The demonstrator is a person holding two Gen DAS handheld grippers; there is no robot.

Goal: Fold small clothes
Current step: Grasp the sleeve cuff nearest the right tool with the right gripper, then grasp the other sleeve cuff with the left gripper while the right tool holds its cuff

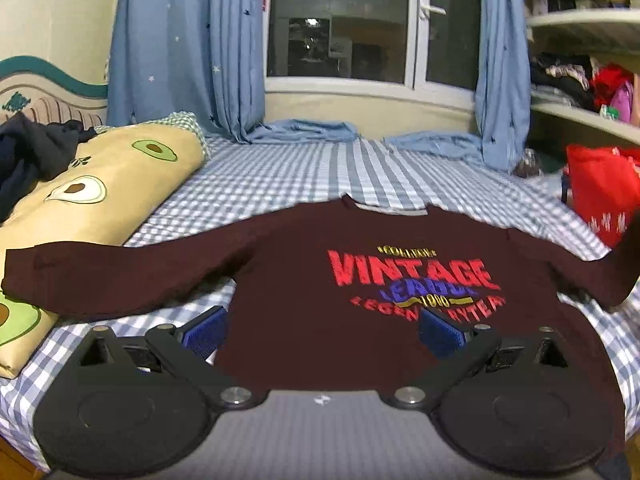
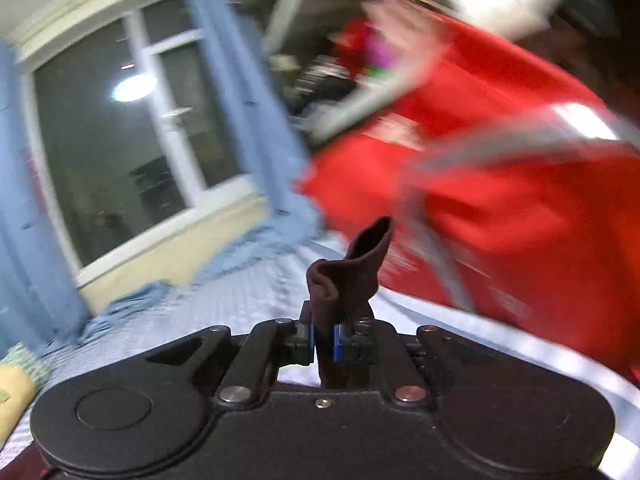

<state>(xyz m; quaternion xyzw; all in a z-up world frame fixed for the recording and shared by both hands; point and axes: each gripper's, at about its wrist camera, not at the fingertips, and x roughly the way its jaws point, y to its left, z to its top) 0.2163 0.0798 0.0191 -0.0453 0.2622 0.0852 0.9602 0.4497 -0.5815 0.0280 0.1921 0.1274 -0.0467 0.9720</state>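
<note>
- Spread front-up on the blue-and-white checked bed sheet lies the dark maroon long-sleeved sweatshirt with the red "VINTAGE" print, collar toward the window, one sleeve reaching out over the yellow avocado-print pillow.
- Pinched in the right claw is the maroon cuff of the other sleeve; its blue pads are drawn narrow on the fabric, and a bunched flap of the cuff stands up above them.
- By my reading, the step in hand is carrying that sleeve across the chest for the first fold. To do it well, the cuff should travel low and level over the print, so the sleeve lies flat with a straight crease at the shoulder seam rather than dragging the body askew.
- Spread wide and holding nothing, the left claw hovers above the lower body of the sweatshirt, one blue pad near the side edge, the other over the bottom of the print. It is well placed to press the hem down if the body starts to slide.
- Heavy blur in the right wrist view suggests fast motion; slowing before release would help.
- Near the bed's far side sits a red bag.
</note>
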